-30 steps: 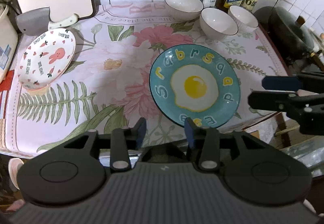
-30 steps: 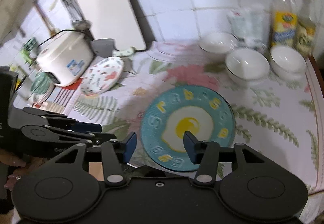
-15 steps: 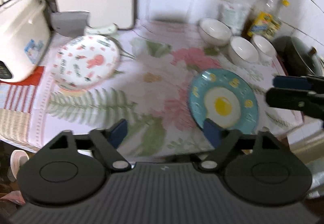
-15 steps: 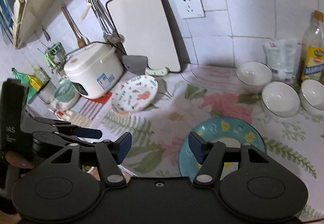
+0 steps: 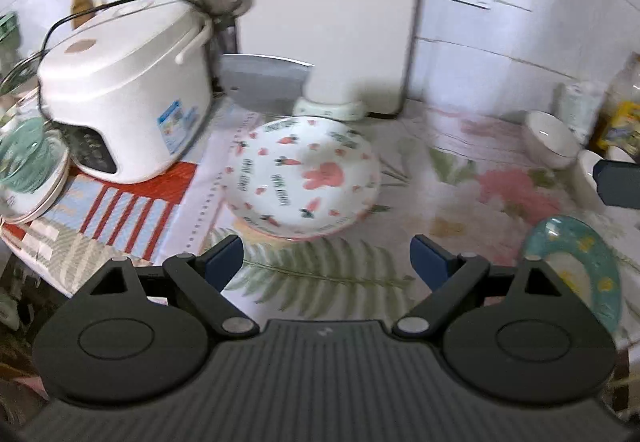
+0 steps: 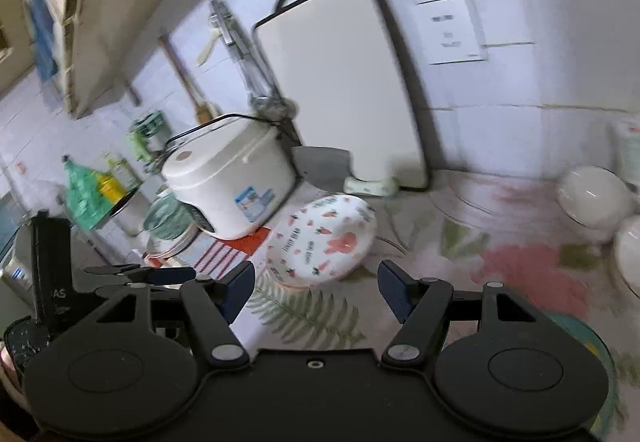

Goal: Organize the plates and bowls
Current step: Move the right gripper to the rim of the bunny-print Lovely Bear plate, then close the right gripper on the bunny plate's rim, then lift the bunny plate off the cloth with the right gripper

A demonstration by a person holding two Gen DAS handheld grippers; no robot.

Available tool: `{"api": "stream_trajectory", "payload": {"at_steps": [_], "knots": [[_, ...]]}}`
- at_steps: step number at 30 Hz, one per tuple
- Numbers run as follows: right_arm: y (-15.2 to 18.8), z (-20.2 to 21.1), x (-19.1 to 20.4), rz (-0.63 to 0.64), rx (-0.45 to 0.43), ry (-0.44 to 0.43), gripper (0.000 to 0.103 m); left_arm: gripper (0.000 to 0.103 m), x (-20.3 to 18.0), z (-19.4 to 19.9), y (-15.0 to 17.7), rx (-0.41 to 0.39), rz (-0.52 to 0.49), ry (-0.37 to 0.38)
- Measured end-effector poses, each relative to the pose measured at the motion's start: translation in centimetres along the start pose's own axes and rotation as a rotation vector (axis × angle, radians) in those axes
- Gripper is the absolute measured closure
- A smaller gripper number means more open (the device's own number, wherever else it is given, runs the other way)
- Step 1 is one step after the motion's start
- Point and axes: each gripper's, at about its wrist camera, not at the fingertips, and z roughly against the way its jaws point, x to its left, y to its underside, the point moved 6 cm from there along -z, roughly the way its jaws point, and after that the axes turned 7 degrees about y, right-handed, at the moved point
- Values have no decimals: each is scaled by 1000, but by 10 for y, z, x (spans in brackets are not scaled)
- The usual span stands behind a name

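A white plate with a pink rabbit and carrots (image 5: pixel 304 178) (image 6: pixel 322 242) lies on the flowered cloth beside the rice cooker. My left gripper (image 5: pixel 326 260) hovers just short of it, jaws opening wide, nothing between them. My right gripper (image 6: pixel 316 288) is also in front of that plate, jaws opening, empty. The teal egg plate (image 5: pixel 580 266) (image 6: pixel 592 346) lies to the right, partly hidden by the grippers. White bowls (image 5: pixel 550 138) (image 6: pixel 592 200) stand at the back right. The right gripper's finger (image 5: pixel 618 182) shows at the left wrist view's right edge.
A white rice cooker (image 5: pixel 124 110) (image 6: pixel 230 186) stands left of the rabbit plate, with a green-patterned dish (image 5: pixel 28 170) beside it. A white cutting board (image 6: pixel 344 82) and a cleaver (image 5: pixel 266 86) lean on the tiled wall. Bottles (image 5: pixel 620 114) stand at the far right.
Both grippers swung left from the teal egg plate toward the rabbit plate and the rice cooker. Both sets of jaws have spread wider.
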Motion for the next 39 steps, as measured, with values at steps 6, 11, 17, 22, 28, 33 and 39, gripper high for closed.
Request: {"api": "stream_trajectory", "payload": {"at_steps": [6, 11, 17, 22, 28, 33, 39], "knots": [[9, -62, -22, -147, 6, -90, 30, 13, 27, -32, 10, -15, 98, 7], [12, -116, -28, -187, 70, -97, 30, 16, 53, -64, 14, -16, 204, -6], [21, -170, -32, -207, 146, -43, 30, 33, 76, -107, 18, -2, 245, -66], [25, -204, -37, -238, 191, 50, 37, 43, 85, -132, 23, 36, 263, -53], [34, -232, -36, -304, 204, 34, 57, 80, 94, -143, 20, 28, 336, -19], [36, -243, -39, -315, 202, 63, 82, 82, 101, -150, 22, 33, 402, 16], [41, -257, -50, -357, 207, 74, 84, 82, 107, -159, 23, 39, 487, 39]]}}
